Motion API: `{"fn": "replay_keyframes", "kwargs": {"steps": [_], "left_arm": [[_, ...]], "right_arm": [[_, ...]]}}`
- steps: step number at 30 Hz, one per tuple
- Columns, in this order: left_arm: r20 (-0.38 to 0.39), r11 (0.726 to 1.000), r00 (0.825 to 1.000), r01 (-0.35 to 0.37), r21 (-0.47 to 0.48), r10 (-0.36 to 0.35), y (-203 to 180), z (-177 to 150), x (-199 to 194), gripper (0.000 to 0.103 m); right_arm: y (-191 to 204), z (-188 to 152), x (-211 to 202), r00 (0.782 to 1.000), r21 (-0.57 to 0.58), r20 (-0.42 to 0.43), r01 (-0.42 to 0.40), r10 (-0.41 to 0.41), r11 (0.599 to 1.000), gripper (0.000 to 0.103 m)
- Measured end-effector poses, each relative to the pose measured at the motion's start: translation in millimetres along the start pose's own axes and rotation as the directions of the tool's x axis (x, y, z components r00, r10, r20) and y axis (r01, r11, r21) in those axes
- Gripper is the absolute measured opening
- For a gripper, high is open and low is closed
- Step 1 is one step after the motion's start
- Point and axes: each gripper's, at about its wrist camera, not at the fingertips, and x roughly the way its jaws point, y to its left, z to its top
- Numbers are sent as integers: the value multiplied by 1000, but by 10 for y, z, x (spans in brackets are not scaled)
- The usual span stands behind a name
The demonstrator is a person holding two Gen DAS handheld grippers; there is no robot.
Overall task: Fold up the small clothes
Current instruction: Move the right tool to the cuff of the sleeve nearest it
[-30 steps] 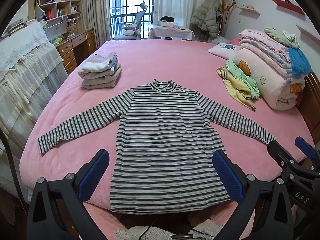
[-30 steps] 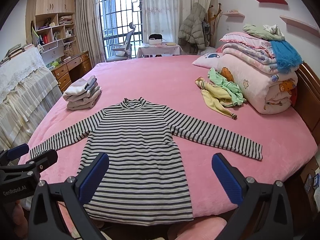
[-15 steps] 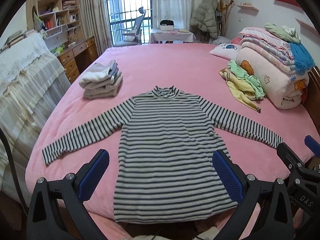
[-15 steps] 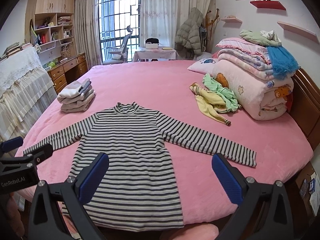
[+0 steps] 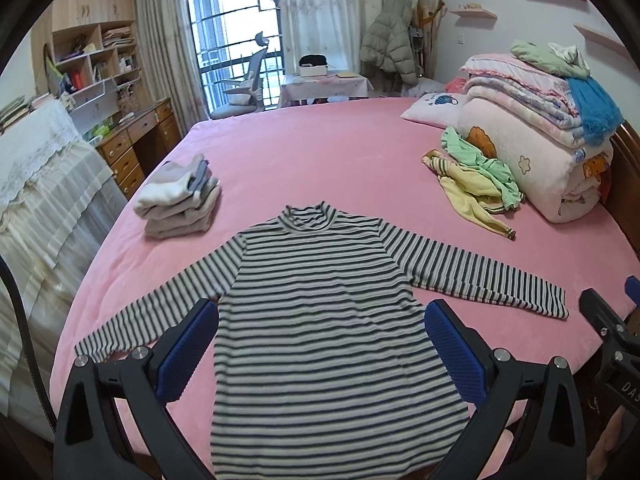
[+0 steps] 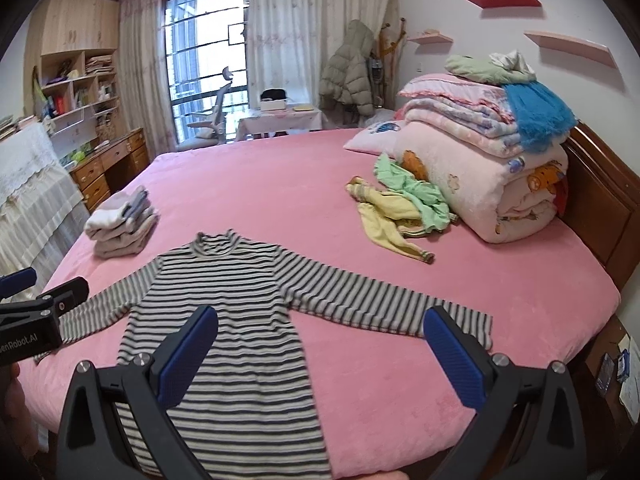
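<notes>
A black-and-white striped long-sleeve top [image 5: 324,312] lies flat and face up on the pink bed [image 5: 320,152], both sleeves spread out; it also shows in the right wrist view [image 6: 228,312]. My left gripper [image 5: 322,354] is open and empty, above the top's lower body near the bed's front edge. My right gripper [image 6: 320,354] is open and empty, above the bed between the top's body and its right sleeve [image 6: 384,304]. Each gripper shows at the edge of the other's view.
A stack of folded pale clothes [image 5: 180,200] sits at the left of the bed. Loose yellow and green clothes [image 5: 476,184] lie at the right beside rolled quilts [image 5: 536,136]. A wooden headboard [image 6: 600,208] is on the right, and a lace-covered cabinet [image 5: 36,184] on the left.
Both grippers have risen and tilted up, so the striped top sits lower and farther in both views. The top itself has not moved. Both grippers stay open.
</notes>
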Motion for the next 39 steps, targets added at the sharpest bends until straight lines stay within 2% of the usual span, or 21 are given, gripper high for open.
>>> {"fn": "replay_keyframes", "kwargs": {"steps": [9, 15, 18, 23, 27, 31, 35, 39], "left_arm": [[-41, 996, 998, 42, 77, -39, -595, 226, 651, 102], [-61, 986, 994, 102, 134, -94, -1034, 268, 1115, 102], [-72, 978, 990, 129, 166, -119, -1277, 253, 1406, 102], [-105, 960, 980, 188, 206, -169, -1615, 147, 1903, 102], [-149, 949, 977, 186, 256, -152, -1876, -7, 2361, 102], [-205, 943, 974, 154, 295, -95, -2097, -176, 2834, 102], [-237, 939, 969, 142, 314, -67, -2205, -303, 3118, 102], [-252, 931, 966, 136, 339, -49, -2341, -365, 3306, 102]], "right_arm": [[-655, -24, 371, 990, 78, -44, 136, -132, 988, 103], [-1245, -77, 672, 962, 126, -94, 268, -257, 955, 103], [-1583, -140, 833, 948, 167, -134, 310, -290, 936, 101], [-2271, -341, 1307, 947, 297, -248, 276, -205, 914, 88], [-2717, -588, 1727, 934, 392, -335, 258, -124, 883, 79], [-3010, -845, 2126, 898, 440, -428, 304, -100, 845, 73], [-3103, -1055, 2434, 865, 441, -494, 336, -88, 832, 71], [-3086, -1252, 2624, 847, 474, -531, 330, -34, 816, 71]]}}
